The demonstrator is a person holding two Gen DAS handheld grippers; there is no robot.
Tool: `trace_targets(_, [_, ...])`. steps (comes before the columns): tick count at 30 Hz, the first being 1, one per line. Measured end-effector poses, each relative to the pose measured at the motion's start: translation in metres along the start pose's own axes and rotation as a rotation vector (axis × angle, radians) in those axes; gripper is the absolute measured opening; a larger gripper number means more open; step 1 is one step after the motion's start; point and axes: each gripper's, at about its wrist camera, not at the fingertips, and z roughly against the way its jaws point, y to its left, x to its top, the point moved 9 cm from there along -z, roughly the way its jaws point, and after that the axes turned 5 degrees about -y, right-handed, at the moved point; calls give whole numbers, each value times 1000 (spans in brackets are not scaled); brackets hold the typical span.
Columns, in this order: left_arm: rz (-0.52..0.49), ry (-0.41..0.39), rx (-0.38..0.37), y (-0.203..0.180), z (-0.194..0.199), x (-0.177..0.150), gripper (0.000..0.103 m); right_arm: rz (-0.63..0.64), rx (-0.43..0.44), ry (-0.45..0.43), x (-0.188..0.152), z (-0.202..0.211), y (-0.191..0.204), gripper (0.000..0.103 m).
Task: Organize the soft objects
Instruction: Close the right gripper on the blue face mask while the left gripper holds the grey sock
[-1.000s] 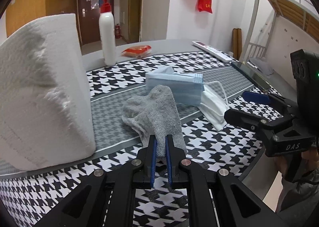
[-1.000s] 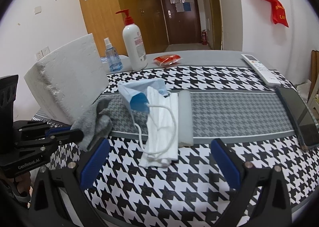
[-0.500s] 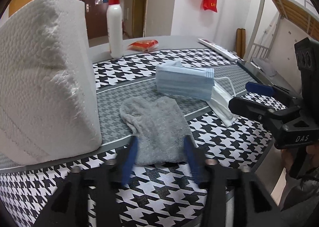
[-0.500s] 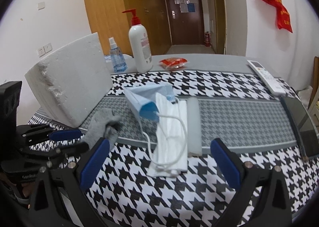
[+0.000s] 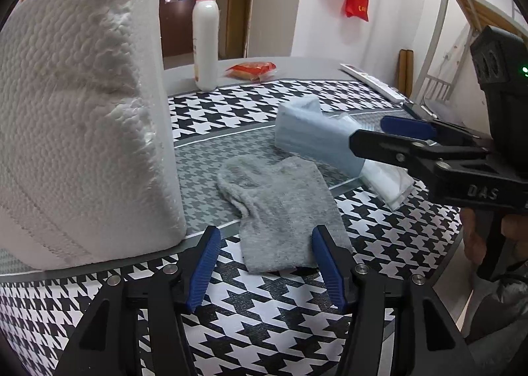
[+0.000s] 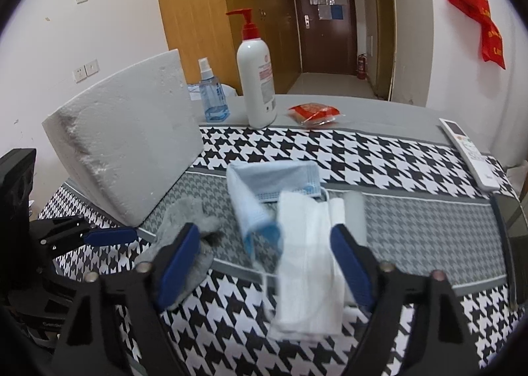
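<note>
Left wrist view: one foam block [image 5: 82,105], one grey sock [image 5: 280,207] and one stack of masks [image 5: 316,138] are seen on the table [image 5: 264,310]. The sock lies flat between the spread left gripper [image 5: 265,260] fingers, ungripped. The right gripper [image 6: 264,260] is spread over the masks.

Tabletop [image 6: 379,151]: houndstooth cloth over grey.
Near edge: grey sock [image 5: 283,207], foam block [image 5: 82,105], masks [image 6: 307,250].
Far side: pump bottle [image 6: 257,79], spray bottle [image 6: 211,95], red packet [image 6: 313,113], remote [image 6: 468,151].

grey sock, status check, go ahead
Left gripper open, empty, straddling the grey sock lying flat. Right gripper open over the white masks. Foam block close on the left.
</note>
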Motion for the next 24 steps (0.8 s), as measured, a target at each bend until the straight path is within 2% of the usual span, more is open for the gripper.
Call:
trace_targets(3, [5, 1, -6, 1, 0, 0, 59, 6, 2, 4, 3, -4, 1, 80])
trace_targets(7, [5, 2, -15, -1, 0, -1, 59, 32, 16, 14, 5, -6, 8, 66])
trace_targets(11, [8, -2, -21, 0, -2, 2, 59, 64, 37, 27, 6, -10, 18, 62])
trace_targets(12, [11, -1, -20, 0, -2, 1, 59, 71, 40, 34, 5, -13, 20, 59])
trace_targets(13, [13, 1, -20, 1, -2, 1, 59, 77, 42, 44, 4, -16, 22, 50])
trace_targets(15, [15, 0, -22, 2, -1, 0, 59, 78, 44, 65, 0, -21, 22, 38])
trace_targets(21, [7, -4, -28, -1, 1, 0, 59, 56, 40, 89, -3, -25, 17, 37])
trace_targets(24, [1, -6, -30, -3, 1, 0, 59, 49, 59, 109, -7, -30, 17, 16])
